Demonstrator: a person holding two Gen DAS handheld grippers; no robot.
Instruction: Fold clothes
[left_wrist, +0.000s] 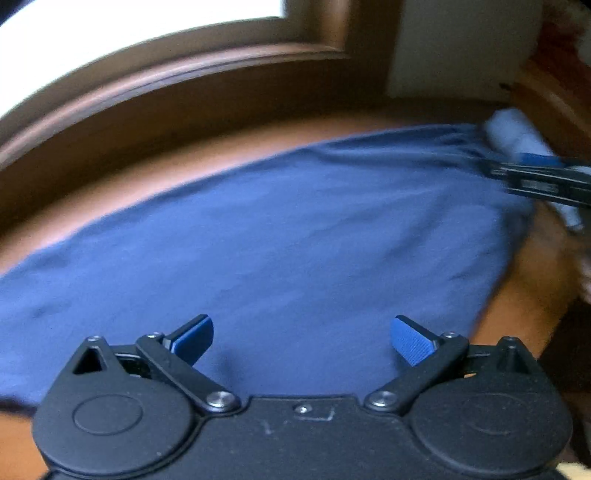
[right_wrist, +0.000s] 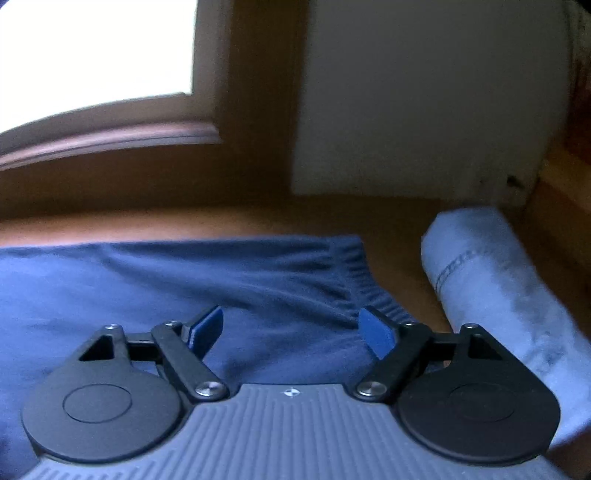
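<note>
Left wrist view: a dark blue, soft knit garment lies spread mostly flat on a brown wooden surface, w/ a gathered elastic band at its far right end. Left gripper hovers low over the near part of the cloth, its blue-padded fingers spread wide apart, holding nothing. At the far right of this view the right gripper shows side-on and blurred, by the gathered band.

Right wrist view: right gripper sits over the same blue garment, right at the puckered elastic band; fingers also spread apart, nothing pinched btwn them. Just beside it, to the right, lies a pale blue rolled cloth bundle, apart from the dark garment. A window w/ brown wooden frame and a white wall stand behind.

Whether a fold has been made or the piece is only laid out can't be told; it lies flat w/ small wrinkles near the band.

Risks, as a judgement: the knit is thin and slack, so pinching only one layer could let the lower layer drag and bunch. The stretchy band may slip out of a shallow pinch. A sweep to the right could knock the rolled bundle. Uneven lift btwn the two grippers would skew any fold line.
</note>
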